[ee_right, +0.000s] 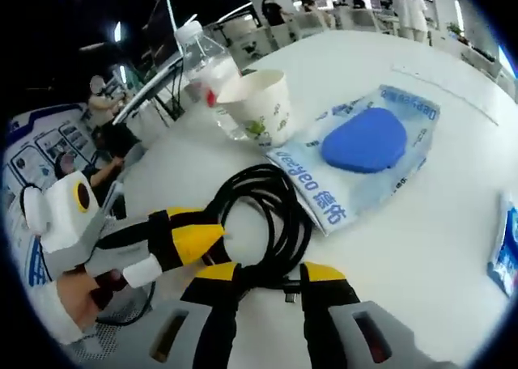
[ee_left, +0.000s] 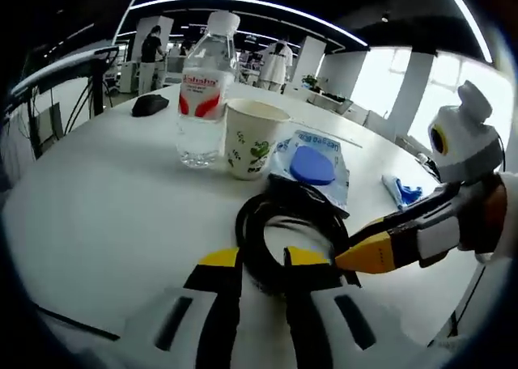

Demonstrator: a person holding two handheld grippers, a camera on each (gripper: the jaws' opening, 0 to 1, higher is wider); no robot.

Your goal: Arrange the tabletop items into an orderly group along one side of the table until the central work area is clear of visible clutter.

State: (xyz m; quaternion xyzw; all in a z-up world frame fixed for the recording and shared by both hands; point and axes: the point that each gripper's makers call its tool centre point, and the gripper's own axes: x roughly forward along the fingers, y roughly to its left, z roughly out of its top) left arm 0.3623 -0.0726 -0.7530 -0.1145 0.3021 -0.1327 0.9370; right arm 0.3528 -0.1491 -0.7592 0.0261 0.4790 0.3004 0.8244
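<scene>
Table [ee_left: 97, 199] white, plain. Coiled cable [ee_left: 279, 227] black, glossy. Paper cup [ee_left: 252, 138] off-white with green leaf-and-figure print. Water bottle [ee_left: 204, 94] clear, white cap, red-and-white label with red lettering. Wipes pack [ee_right: 364, 154] pale translucent blue with blue lettering and a solid blue oval lid. Small packet [ee_left: 402, 191] white and blue. Both grippers black with yellow tips: left gripper [ee_left: 263, 260], right gripper [ee_right: 271, 276]. Dark object [ee_left: 150, 103] at far edge, black.

The wipes pack [ee_right: 368, 154] bears blue lettering, upside down, reading roughly "opadell"; bottle label [ee_left: 201, 83] unreadable.
</scene>
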